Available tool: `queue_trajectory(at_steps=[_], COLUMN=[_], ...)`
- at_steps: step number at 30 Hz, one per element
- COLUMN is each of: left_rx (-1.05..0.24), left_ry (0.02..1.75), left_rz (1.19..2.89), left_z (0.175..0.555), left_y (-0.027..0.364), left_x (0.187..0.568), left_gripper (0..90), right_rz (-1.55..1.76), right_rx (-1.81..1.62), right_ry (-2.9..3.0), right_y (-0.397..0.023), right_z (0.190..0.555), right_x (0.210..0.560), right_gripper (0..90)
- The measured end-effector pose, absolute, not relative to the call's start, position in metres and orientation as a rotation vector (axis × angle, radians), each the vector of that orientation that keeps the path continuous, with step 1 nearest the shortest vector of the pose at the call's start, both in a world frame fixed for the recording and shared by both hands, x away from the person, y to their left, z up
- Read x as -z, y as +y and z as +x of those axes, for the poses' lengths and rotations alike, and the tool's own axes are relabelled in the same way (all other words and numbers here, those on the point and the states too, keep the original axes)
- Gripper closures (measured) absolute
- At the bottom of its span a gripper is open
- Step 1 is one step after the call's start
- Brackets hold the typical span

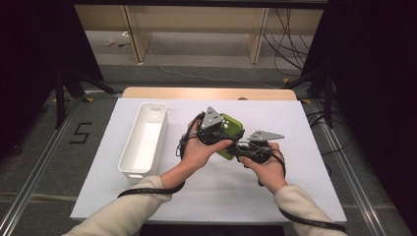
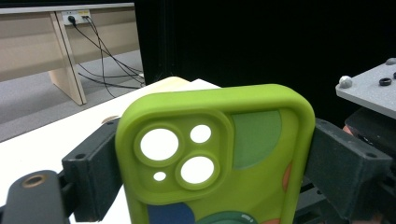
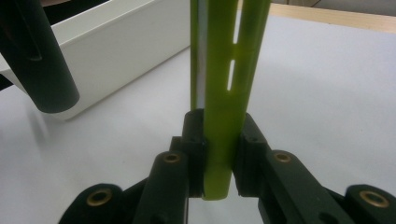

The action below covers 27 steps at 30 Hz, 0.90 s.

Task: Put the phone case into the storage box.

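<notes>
A lime-green phone case [image 1: 235, 127] with camera cut-outs is held above the white table sheet between both grippers. In the left gripper view the case [image 2: 219, 140] stands upright with its back facing the camera. My left gripper [image 2: 212, 182] spans its width, one black jaw against each long side. In the right gripper view the case [image 3: 224, 84] is edge-on, and my right gripper [image 3: 217, 156] is shut on its thin lower edge. From above, the left gripper [image 1: 223, 132] and the right gripper [image 1: 241, 147] meet at the case, each held in a hand.
A long white empty bin [image 1: 145, 140] lies on the left of the white sheet [image 1: 295, 172], close to the left hand, and its wall [image 3: 116, 51] passes behind the case. The wooden table edge [image 1: 206, 92] lies beyond. Cables trail from both grippers toward the near edge.
</notes>
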<state>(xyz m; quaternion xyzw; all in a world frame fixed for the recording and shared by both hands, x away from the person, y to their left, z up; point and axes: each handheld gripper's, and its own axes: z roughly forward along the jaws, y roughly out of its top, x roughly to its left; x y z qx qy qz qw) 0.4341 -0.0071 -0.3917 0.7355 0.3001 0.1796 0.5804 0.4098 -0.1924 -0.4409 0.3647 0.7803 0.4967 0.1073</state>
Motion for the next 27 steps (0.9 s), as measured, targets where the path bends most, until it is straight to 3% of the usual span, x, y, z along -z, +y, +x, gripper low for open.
queue_trajectory(at_steps=[21, 27], left_rx=[-0.438, -0.435], left_ry=[0.709, 0.708], left_rz=[1.714, 1.715], left_z=[0.433, 0.4334], left_y=[-0.0082, -0.0071], left_x=[0.3919, 0.3918], left_gripper=[15.9, 16.0], right_rz=[1.063, 1.057], right_rx=[-1.454, -1.474], right_ry=[2.285, 2.291], right_y=[-0.1917, -0.1935], right_z=[0.4096, 0.4119], right_x=[0.441, 0.4417], right_gripper=[76.8, 67.1])
